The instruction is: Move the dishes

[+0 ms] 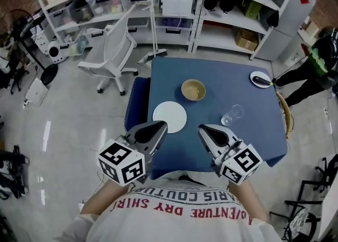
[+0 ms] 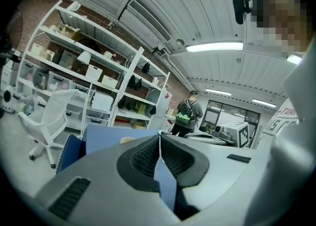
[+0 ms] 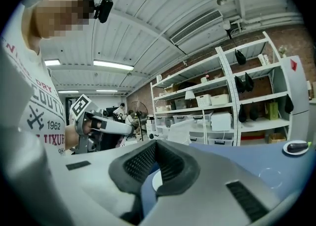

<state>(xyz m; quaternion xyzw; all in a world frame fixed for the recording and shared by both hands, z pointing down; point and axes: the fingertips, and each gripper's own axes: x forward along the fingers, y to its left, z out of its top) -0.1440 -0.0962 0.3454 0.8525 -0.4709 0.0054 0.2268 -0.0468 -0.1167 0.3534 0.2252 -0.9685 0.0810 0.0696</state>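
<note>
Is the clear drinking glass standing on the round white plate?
No, the clear drinking glass stands on the blue tablecloth, apart from the round white plate.

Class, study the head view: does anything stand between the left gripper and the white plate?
Nothing visible does. The left gripper is shut, with its tip right beside the near rim of the white plate. The bowl lies beyond the plate, and the glass stands off to its right.

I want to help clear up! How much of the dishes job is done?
Nothing looks done yet: the white plate, bowl, glass and small plate all sit on the blue table. Nothing is in hand: the left gripper and right gripper are both shut and empty. All the moving is left.
</note>
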